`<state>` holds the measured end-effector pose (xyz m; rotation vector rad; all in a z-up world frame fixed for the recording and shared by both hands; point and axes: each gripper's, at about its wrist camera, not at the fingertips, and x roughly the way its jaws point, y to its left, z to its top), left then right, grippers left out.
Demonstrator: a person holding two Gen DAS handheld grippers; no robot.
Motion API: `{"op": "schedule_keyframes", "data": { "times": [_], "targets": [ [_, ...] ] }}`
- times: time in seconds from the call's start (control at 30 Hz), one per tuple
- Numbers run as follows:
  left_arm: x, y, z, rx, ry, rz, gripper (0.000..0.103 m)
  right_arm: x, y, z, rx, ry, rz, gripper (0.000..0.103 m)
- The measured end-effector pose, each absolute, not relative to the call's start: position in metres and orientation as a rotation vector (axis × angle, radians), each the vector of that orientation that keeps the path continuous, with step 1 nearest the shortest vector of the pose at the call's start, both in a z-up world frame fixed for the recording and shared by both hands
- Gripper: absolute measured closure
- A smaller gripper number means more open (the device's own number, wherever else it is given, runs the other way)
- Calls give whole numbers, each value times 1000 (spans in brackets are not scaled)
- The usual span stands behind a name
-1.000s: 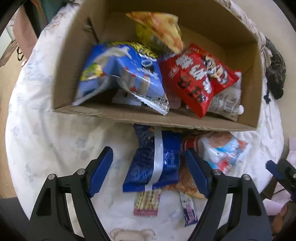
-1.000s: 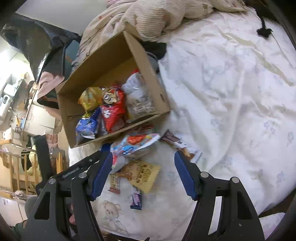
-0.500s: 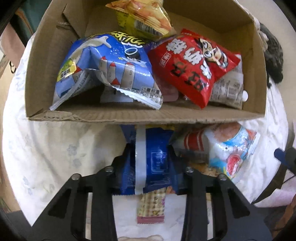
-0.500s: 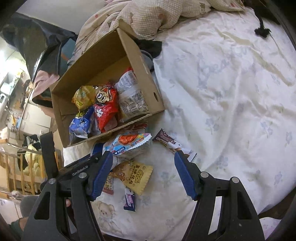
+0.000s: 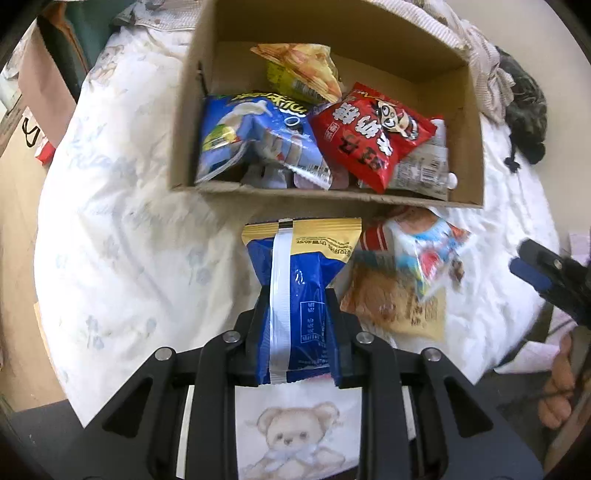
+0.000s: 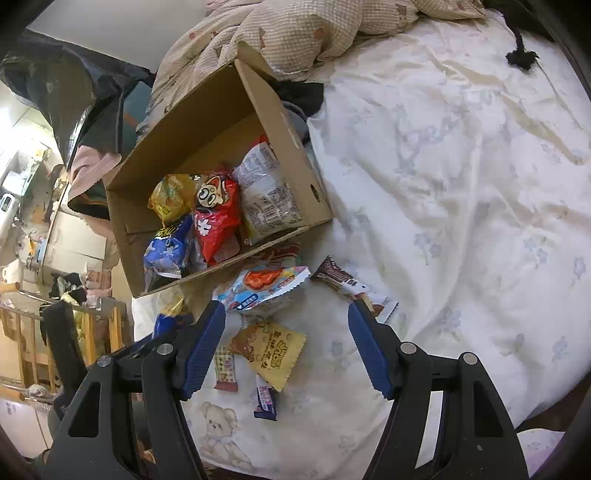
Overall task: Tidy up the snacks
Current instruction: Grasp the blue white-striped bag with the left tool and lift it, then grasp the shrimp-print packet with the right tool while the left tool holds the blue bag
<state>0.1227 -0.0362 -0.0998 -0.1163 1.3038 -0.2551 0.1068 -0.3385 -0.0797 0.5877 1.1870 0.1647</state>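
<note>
My left gripper [image 5: 297,314] is shut on a blue and yellow snack bag [image 5: 299,280] and holds it lifted just in front of the cardboard box [image 5: 328,199]. The box holds a blue Oreo bag [image 5: 255,136], a red bag [image 5: 369,136] and a yellow bag [image 5: 299,74]. My right gripper [image 6: 288,343] is open and empty above loose snacks on the bed: a colourful bag [image 6: 262,288], a yellow bear packet [image 6: 273,347], a brown bar [image 6: 351,288] and two small bars [image 6: 225,369].
The box [image 6: 221,125] sits on a white flowered bedsheet [image 6: 461,184]. A rumpled checked quilt [image 6: 295,33] lies behind it. The bed edge and a wooden crib [image 6: 55,332] are to the left. A black item [image 5: 524,110] lies right of the box.
My left gripper closed on the blue and yellow bag and lifted it off the bed, pulling back from the box. My right gripper stayed open and shifted slightly.
</note>
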Motion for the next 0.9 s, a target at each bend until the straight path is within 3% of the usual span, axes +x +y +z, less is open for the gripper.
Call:
{"op": "schedule_keyframes", "data": {
  "times": [0.5, 0.9],
  "targets": [
    [94, 15, -62, -180, 1210, -154, 82, 113, -329, -99, 766, 1237, 198, 31],
    [102, 13, -69, -263, 1210, -132, 81, 140, -302, -137, 833, 1334, 190, 31]
  ]
}}
